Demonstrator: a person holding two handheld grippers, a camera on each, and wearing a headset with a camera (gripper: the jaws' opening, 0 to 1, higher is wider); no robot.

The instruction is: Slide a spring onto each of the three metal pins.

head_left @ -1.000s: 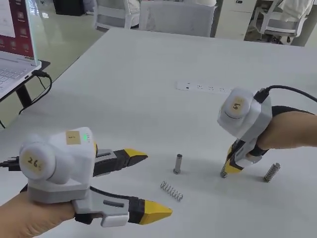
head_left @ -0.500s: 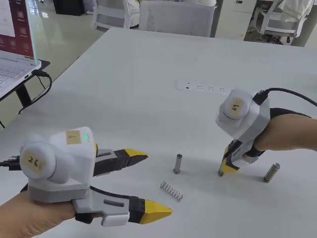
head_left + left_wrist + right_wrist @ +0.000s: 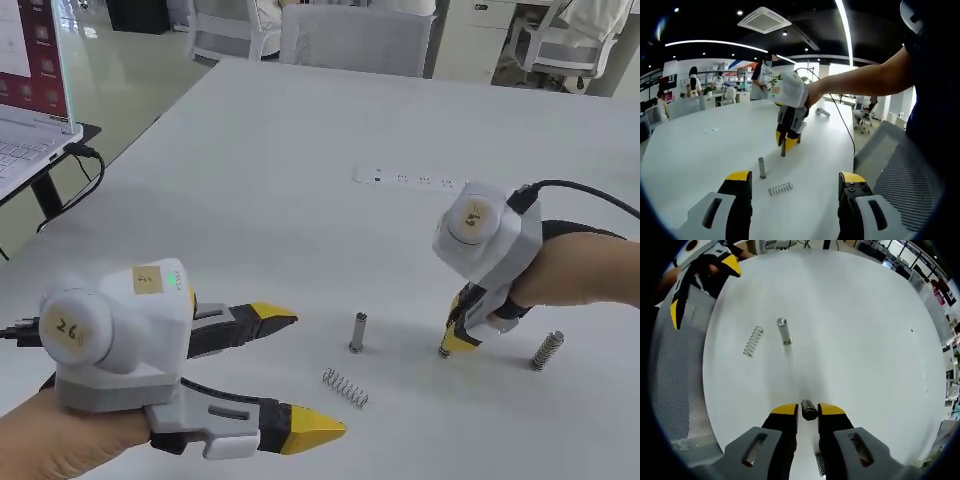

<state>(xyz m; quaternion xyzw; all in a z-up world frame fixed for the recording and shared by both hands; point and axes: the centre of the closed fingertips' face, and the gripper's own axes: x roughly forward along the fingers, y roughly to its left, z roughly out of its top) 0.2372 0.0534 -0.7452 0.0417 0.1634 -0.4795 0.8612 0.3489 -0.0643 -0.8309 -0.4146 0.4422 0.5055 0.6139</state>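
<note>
Though spread, left tongs [image 3: 315,372] near loose spring [image 3: 345,387]; right tongs [image 3: 808,409] pinching upright spring [image 3: 783,148].

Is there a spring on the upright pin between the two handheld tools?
No, the pin stands bare, with a loose spring lying on the table beside it.

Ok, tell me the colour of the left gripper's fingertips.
Yellow fingertips; the head view shows them best.

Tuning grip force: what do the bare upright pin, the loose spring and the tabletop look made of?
bare pin: likely steel; dull grey sheen, brighter top.
loose spring: thin silvery coiled wire, probably steel.
tabletop: smooth matte white; laminate or paint, can't tell.
</note>
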